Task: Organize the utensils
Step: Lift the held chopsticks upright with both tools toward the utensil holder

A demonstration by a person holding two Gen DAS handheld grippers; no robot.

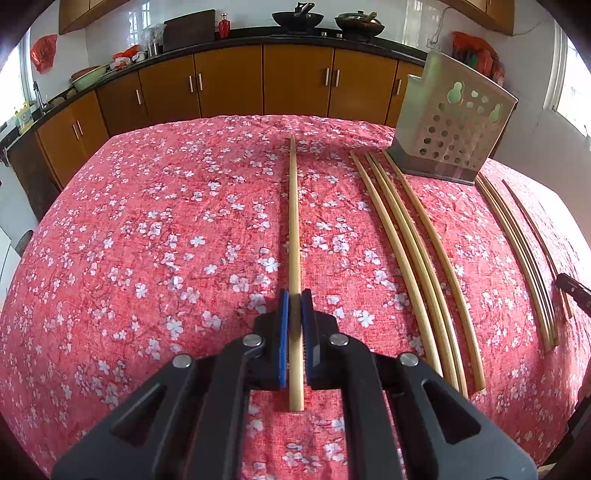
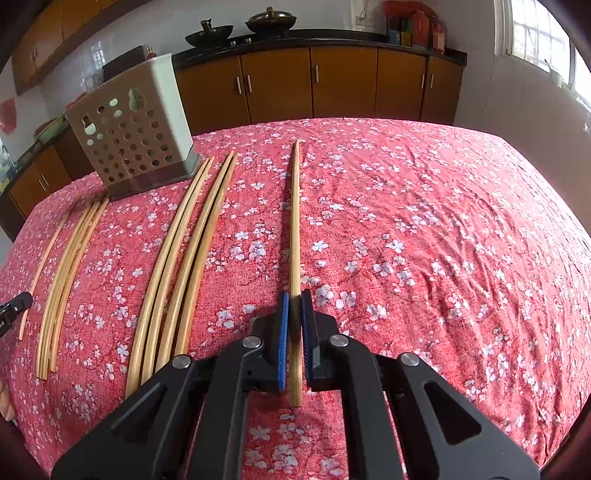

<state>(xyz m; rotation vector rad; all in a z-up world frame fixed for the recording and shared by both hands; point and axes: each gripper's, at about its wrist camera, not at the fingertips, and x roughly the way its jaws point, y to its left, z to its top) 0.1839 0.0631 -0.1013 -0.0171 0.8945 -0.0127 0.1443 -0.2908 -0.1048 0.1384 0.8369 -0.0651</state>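
Two grippers each clamp one bamboo chopstick between blue pads. The left gripper (image 1: 294, 306) holds a chopstick (image 1: 293, 221) near its thick end; the shaft runs straight ahead above the red floral tablecloth (image 1: 166, 229), its tip pointing toward the far table edge. The right gripper (image 2: 294, 306) holds a second chopstick (image 2: 295, 221) in the same manner, jaws narrowed onto the shaft, the butt end projecting back between the finger arms.

The perforated chopstick holder (image 1: 452, 122) stands upright on the cloth toward the far edge. In the left wrist view it lies ahead and to the right; in the right wrist view the holder (image 2: 133, 140) lies ahead and to the left.

Loose chopsticks lie flat on the cloth between the two grippers, roughly parallel and pointing toward the holder:
- Nearer the left gripper, a group of loose chopsticks (image 1: 417, 258) lies with tips close to the holder base.
- Nearer the right gripper, a group of four (image 2: 181, 266) lies side by side.

The exact count of the more distant group in each view cannot be determined.

Brown kitchen cabinets (image 1: 229, 77) and a dark countertop with two woks (image 1: 297, 17) stand beyond the table.
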